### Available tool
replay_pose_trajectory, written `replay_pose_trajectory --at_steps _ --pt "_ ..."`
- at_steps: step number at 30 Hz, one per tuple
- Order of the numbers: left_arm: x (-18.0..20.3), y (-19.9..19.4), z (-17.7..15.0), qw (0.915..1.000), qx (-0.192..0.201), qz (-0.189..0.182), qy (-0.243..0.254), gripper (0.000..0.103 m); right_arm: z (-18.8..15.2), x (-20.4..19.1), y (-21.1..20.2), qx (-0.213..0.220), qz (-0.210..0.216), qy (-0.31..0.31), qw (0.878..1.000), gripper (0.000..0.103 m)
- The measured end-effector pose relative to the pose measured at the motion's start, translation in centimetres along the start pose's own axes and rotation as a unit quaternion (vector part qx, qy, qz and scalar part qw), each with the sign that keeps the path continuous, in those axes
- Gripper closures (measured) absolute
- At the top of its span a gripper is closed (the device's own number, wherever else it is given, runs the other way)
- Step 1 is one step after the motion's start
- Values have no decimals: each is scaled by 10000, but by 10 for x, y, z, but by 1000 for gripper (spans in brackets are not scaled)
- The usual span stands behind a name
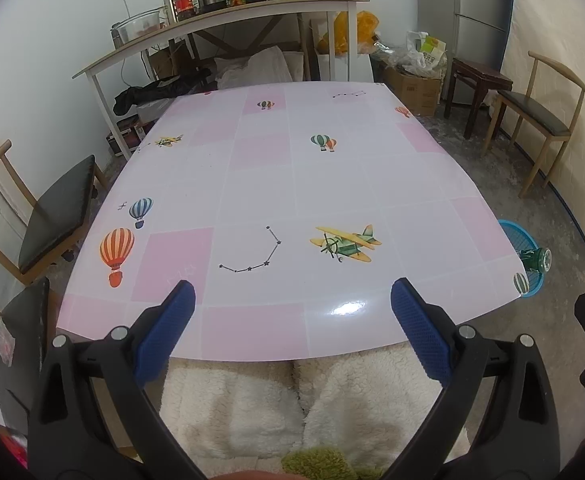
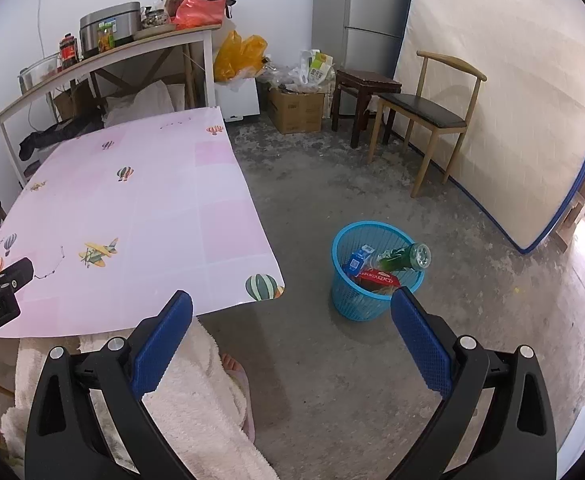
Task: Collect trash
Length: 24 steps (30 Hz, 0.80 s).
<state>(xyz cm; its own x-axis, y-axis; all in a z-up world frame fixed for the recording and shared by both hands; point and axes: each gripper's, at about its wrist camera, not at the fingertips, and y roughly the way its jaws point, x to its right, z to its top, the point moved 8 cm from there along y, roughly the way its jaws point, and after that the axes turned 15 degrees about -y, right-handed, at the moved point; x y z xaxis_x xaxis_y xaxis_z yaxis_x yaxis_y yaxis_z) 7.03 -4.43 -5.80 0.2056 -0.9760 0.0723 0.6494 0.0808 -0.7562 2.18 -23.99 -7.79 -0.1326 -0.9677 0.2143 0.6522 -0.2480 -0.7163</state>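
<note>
Both tongs, left (image 1: pixel 292 300) and right (image 2: pixel 291 300), gape released; the blue basket (image 2: pixel 346 296) beside the worktop (image 2: pixel 140 216) holds a green bottle (image 2: pixel 406 258)

blue basket (image 1: pixel 526 246) half behind table (image 1: pixel 292 184)
</note>
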Motion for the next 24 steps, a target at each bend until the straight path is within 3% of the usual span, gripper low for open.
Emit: replay_pose_trajectory --at_steps 24 --pt "-5 -2 2 10000 4 54 -23 9 -4 2 -1 -27 7 85 10000 7"
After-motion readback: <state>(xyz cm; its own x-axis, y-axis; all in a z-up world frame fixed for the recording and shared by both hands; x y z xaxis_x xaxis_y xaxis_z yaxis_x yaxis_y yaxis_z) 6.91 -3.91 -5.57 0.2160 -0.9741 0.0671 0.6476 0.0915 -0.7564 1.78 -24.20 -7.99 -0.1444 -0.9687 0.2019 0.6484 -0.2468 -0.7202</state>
